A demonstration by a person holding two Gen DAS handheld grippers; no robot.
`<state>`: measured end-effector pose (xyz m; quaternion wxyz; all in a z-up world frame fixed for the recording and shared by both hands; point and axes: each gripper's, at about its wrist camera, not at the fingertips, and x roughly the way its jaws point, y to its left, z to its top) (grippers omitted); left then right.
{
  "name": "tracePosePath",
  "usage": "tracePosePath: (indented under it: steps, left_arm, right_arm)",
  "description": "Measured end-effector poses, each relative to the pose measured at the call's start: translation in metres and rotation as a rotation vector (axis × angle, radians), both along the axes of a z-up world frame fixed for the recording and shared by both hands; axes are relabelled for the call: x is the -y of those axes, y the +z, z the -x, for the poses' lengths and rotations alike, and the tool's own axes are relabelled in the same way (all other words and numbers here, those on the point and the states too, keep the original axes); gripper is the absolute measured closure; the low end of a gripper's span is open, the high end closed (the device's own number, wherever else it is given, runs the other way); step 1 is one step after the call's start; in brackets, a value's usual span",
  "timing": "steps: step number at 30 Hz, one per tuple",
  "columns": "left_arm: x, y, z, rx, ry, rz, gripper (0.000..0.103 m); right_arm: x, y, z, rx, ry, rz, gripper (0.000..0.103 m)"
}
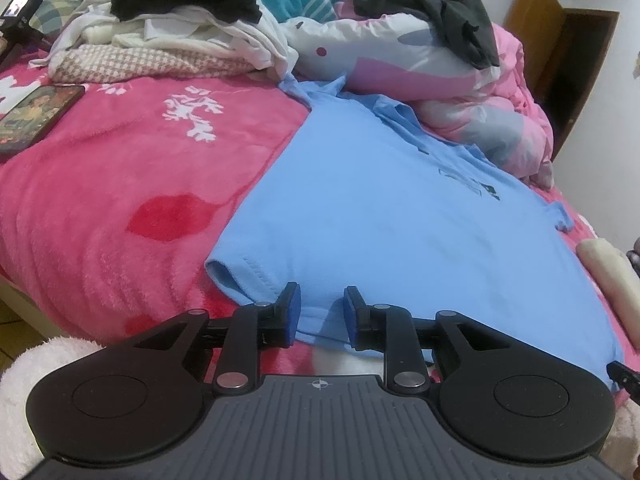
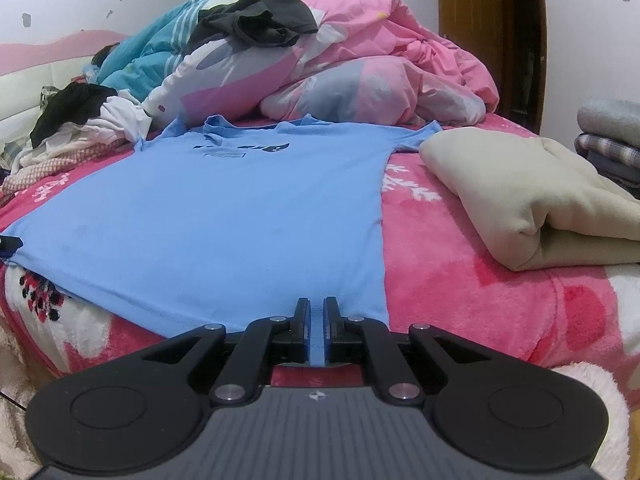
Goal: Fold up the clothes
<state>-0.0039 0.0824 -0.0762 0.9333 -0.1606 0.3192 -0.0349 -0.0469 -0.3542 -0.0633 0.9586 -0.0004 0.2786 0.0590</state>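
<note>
Far left on bed: phone (image 1: 38, 114) lying flat on pink fleece blanket (image 1: 120, 208); small camera on stand (image 1: 20, 8) at the edge behind it. Further back, heap of unfolded clothes (image 1: 168, 36): white items, checked fabric, black garment on top.

Centre: light blue T-shirt (image 1: 380, 216) spread flat on the blanket, front up, dark print near chest, collar toward the rumpled pink duvet (image 1: 460, 92). Dark grey garment (image 1: 444, 20) draped over the duvet. Teal striped fabric (image 2: 160, 52) behind that.

Left gripper (image 1: 320, 312) at near hem, left side of shirt, close to the hem corner. Fingers parted, clear gap between blue pads, hem fabric lying in the gap, pads not pressing it. Not gripping.

Right gripper (image 2: 316, 320) at near hem, right side of shirt, by the right hem corner. Fingers closed down to a thin slit, strip of blue hem pinched between the pads. Gripping the T-shirt.

Right of shirt: folded beige garment (image 2: 520, 200) resting on the blanket, apart from the shirt body, close to its right sleeve. Far right: stack of folded grey and plaid textiles (image 2: 612, 140). Wooden door (image 2: 488, 32) in the back wall.
</note>
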Motion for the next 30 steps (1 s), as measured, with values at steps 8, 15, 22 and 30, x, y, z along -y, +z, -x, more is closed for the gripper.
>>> tracePosePath:
  steps: [8,15,22,30]
  left_arm:
    - [0.002,0.002,-0.001,-0.005,-0.003,-0.006,0.075]
    - [0.007,0.004,-0.003,-0.017,-0.012,-0.029,0.071]
    - [0.012,0.008,-0.007,-0.04,-0.018,-0.042,0.062]
    - [0.022,0.016,-0.01,-0.062,-0.03,-0.035,0.025]
  right_arm:
    - [0.001,0.002,-0.002,-0.013,-0.002,0.003,0.096]
    - [0.002,0.003,-0.004,-0.021,-0.003,0.002,0.096]
    - [0.005,0.003,-0.004,-0.026,-0.004,-0.008,0.096]
    - [0.004,0.003,-0.004,-0.027,-0.005,-0.01,0.096]
